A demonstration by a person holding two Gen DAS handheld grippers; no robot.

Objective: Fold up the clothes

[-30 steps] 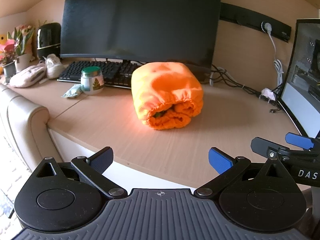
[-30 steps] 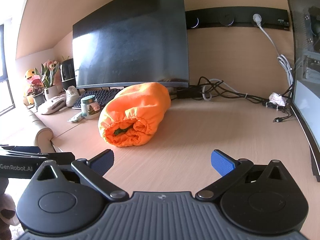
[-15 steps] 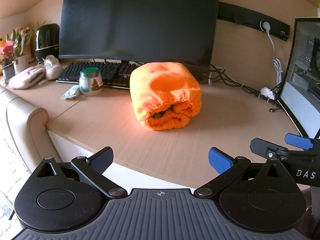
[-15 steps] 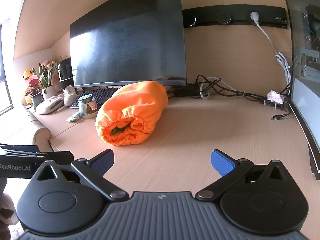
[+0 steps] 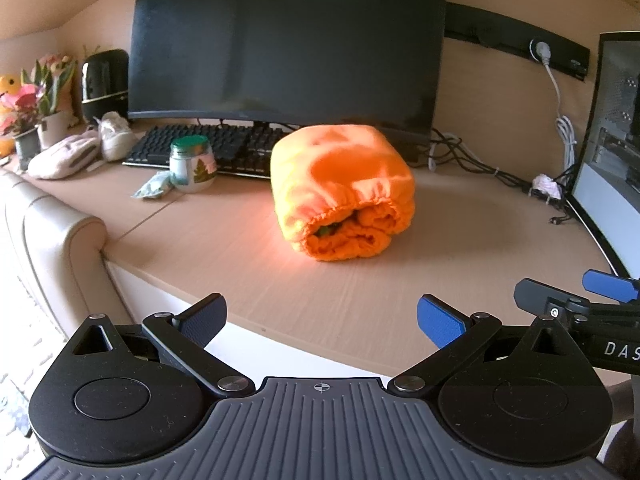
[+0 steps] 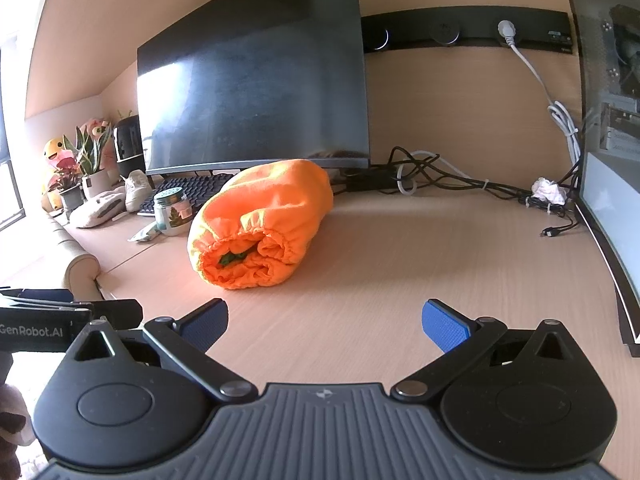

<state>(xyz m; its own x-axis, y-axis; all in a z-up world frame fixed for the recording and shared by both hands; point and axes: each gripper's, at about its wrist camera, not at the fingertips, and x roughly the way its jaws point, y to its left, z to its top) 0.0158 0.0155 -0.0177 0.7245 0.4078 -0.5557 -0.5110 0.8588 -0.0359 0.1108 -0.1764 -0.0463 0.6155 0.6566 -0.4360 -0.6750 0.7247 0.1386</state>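
An orange garment (image 5: 340,188) lies rolled into a compact bundle on the wooden desk (image 5: 360,288), its gathered elastic hem facing me with a bit of green inside. It also shows in the right wrist view (image 6: 260,224). My left gripper (image 5: 322,316) is open and empty, held back near the desk's front edge, well short of the bundle. My right gripper (image 6: 326,320) is open and empty over the desk, in front of and to the right of the bundle. The right gripper's fingers (image 5: 608,285) show at the left view's right edge.
A large dark monitor (image 5: 288,40) and a keyboard (image 5: 208,148) stand behind the bundle. A green-lidded jar (image 5: 192,164) stands to the left. Cables (image 6: 460,180) trail along the back right. A second screen (image 6: 604,184) stands at the right. A padded chair arm (image 5: 60,236) sits at left.
Both grippers have shifted slightly; the view of the bundle has barely changed. Both stay open and empty.
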